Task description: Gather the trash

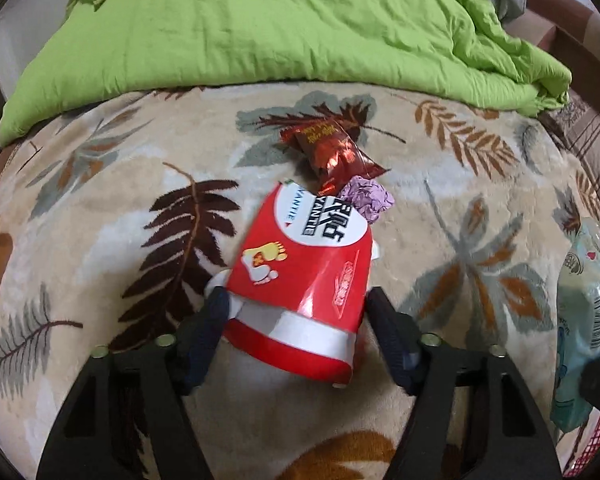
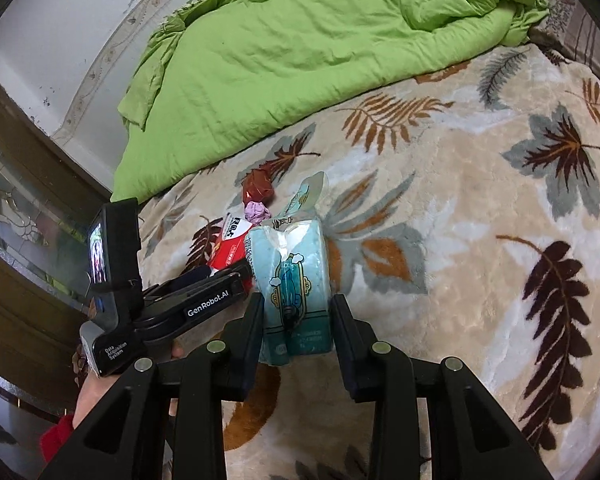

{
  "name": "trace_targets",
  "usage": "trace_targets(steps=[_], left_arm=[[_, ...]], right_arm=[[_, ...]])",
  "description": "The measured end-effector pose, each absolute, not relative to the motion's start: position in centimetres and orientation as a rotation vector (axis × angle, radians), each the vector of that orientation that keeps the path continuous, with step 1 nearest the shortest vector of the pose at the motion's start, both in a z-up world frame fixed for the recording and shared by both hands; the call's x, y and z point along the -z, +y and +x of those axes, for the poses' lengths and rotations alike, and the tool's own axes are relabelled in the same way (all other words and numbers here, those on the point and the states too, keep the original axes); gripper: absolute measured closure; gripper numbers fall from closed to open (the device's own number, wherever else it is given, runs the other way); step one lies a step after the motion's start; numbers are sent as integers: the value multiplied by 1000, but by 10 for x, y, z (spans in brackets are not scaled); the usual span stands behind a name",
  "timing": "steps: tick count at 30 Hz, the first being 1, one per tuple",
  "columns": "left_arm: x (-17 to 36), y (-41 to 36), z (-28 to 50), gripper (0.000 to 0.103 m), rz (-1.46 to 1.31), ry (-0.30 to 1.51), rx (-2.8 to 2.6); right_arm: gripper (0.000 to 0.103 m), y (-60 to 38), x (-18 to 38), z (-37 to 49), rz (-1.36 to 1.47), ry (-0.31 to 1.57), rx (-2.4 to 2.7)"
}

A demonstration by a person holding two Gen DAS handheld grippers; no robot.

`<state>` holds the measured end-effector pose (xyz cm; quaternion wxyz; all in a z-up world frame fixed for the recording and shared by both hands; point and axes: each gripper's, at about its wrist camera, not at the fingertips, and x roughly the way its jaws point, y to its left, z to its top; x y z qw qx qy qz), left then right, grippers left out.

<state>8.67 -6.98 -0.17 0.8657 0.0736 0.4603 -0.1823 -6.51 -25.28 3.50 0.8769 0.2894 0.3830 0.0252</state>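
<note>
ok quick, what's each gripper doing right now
left gripper: open around the red packet, pads not pressing.
right gripper: shut on the blue tissue pack.

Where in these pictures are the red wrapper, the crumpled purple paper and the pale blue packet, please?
red wrapper (image 1: 300, 276): left wrist view, on its red middle panel.
crumpled purple paper (image 1: 368, 200): left wrist view, on its creased centre.
pale blue packet (image 2: 294, 284): right wrist view, on its printed front.

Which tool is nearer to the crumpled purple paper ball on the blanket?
Left. The left tool straddles the red packet, whose far end touches the purple paper ball. The right tool grips the blue packet, off to the ball's right.
</note>
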Motion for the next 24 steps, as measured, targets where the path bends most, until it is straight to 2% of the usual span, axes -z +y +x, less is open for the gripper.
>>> trace_targets(steps=[2, 6, 12, 24], left_arm=[[-1, -67, 88, 48, 113, 954, 386], [-10, -62, 78, 54, 88, 915, 388], [-31, -47, 46, 54, 54, 875, 383], [-74, -7, -71, 54, 52, 759, 356]], right_arm=[[67, -253, -36, -66, 598, 792, -47], [67, -251, -38, -67, 586, 788, -36], [67, -244, -46, -75, 529, 758, -23], [67, -199, -61, -128, 325, 718, -77]])
